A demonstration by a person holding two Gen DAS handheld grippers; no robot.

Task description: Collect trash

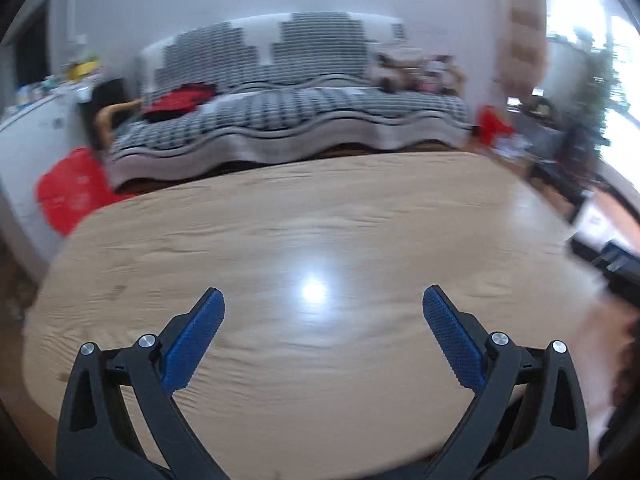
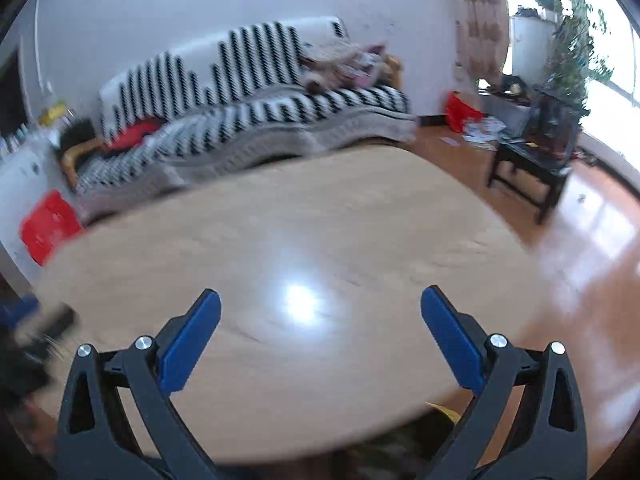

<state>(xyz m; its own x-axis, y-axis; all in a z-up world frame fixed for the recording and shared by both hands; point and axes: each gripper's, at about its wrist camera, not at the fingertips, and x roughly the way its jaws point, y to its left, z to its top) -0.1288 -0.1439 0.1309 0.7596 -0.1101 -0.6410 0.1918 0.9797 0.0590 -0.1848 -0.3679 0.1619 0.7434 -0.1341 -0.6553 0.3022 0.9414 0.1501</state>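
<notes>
fingers spread wide on left gripper (image 1: 323,295) and right gripper (image 2: 320,295), nothing between, over bare wooden table (image 1: 320,220). trash: none identifiable; blurred yellow scrap (image 2: 442,410) at five o'clock below table edge.

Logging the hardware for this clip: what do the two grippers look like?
The left gripper and right gripper look identical: black plastic clamp-style arms with triangular cut-outs, silver round rivets at the pivots, and blue finger pads. No cables, markings or sleeves show.
</notes>
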